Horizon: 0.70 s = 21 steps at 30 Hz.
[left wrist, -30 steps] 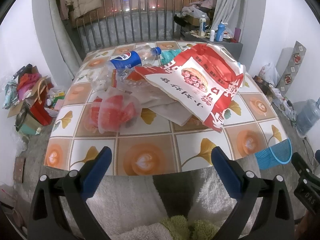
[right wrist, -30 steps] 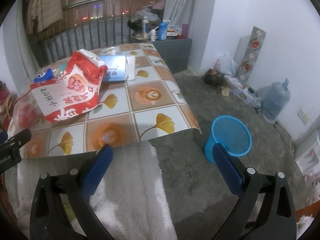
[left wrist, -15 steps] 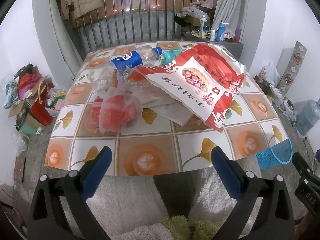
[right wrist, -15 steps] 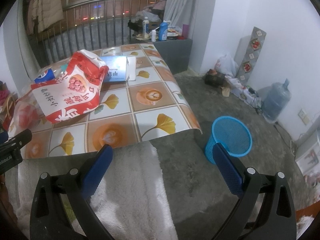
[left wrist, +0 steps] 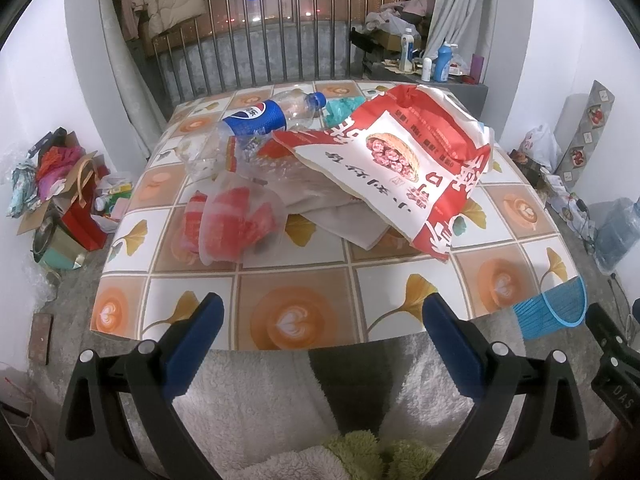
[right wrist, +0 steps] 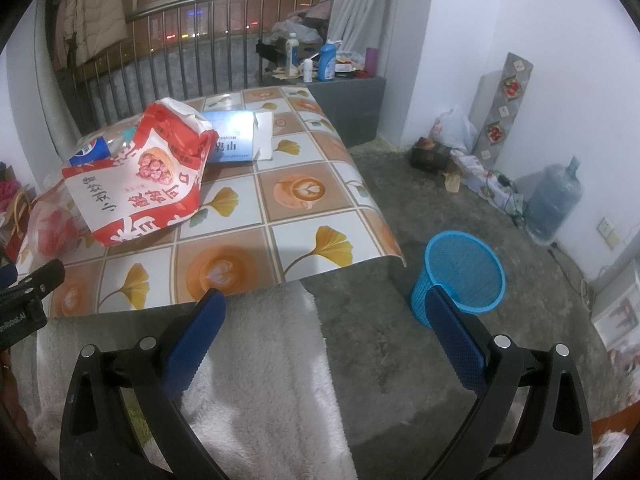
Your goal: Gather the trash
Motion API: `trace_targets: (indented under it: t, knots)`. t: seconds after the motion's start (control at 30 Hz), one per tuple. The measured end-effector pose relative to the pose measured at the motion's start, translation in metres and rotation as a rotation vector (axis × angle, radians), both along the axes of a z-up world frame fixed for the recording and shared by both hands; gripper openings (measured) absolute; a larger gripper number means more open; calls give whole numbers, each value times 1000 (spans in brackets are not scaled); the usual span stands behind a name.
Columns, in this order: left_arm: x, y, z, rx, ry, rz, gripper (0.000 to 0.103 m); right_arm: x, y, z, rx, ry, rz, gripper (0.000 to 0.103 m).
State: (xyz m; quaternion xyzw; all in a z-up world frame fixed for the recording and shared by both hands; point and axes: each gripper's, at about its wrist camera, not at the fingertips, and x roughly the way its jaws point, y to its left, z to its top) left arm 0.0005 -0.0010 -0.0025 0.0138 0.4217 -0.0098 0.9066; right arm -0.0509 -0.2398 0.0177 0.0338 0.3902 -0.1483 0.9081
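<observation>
Trash pile (left wrist: 320,168) at 12 o'clock on table (left wrist: 280,320). Left gripper (left wrist: 320,332), right gripper (right wrist: 324,320) wide open, empty. Bottle (left wrist: 272,114) may roll off; bin (right wrist: 464,272) far at 2 o'clock.

Table (right wrist: 304,216): covered with a tiled cloth printed with ginkgo leaves and latte cups. Beyond its far edge, a metal railing (left wrist: 280,36). Right of the table, on the concrete floor by the white wall: large water jug (right wrist: 554,204), patterned panel (right wrist: 504,108) leaning upright, white plastic bag (right wrist: 454,128). Far right corner: dark cabinet (right wrist: 348,108) bearing bottles.
</observation>
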Motion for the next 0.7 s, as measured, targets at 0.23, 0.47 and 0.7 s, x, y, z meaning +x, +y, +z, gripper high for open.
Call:
trace_targets:
  t: [0.23, 0.47, 0.7]
  knots:
    - [0, 0, 0, 1, 0, 0, 97, 0, -1, -1, 0, 1, 1, 95]
    - [0, 0, 0, 2, 0, -1, 97, 0, 0, -1, 1, 0, -1, 95]
    - [0, 0, 0, 3, 0, 0, 97, 0, 3, -4, 4, -1, -1, 95]
